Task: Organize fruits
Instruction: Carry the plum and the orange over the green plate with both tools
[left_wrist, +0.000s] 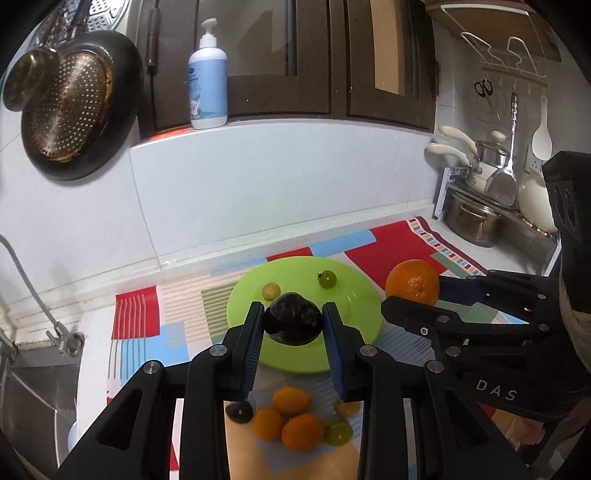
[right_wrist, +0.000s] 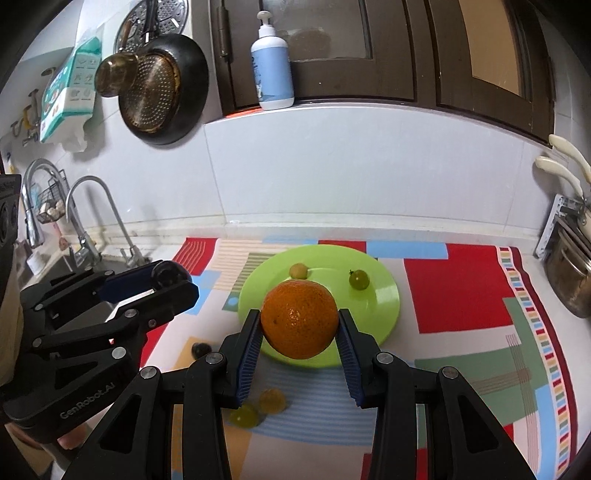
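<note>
White wall tiles and dark cabinet doors backed the table (right_wrist: 369, 221), on which a patchwork cloth (right_wrist: 461, 280) was spread. On the cloth lay a green plate (right_wrist: 384, 306), and on the plate two small fruits were seen, a yellowish one (right_wrist: 298, 270) and a green one (right_wrist: 359, 279), well apart. Near the front edge of the cloth a loose cluster of small orange fruits (left_wrist: 291, 417) was left, with a green one (left_wrist: 338, 432) and a small dark one (left_wrist: 239, 410) just beside them.

The left claw (left_wrist: 294, 321) was clamped on a dark plum (left_wrist: 294, 323), which was held above the near part of the plate. The right claw (right_wrist: 300, 325) was clamped on a large orange (right_wrist: 300, 319), raised near the plate's near rim; from the left wrist view it was seen beside the plate's right edge. Both fruits were lifted off the cloth.

The step in hand was judged to be the carrying of two fruits to the plate at once. The next move would call for each claw to be lowered over a bare part of the plate, away from the two small fruits, and opened slowly so that the round fruits were not set rolling. The fruits left on the cloth would then have to be fetched.
</note>
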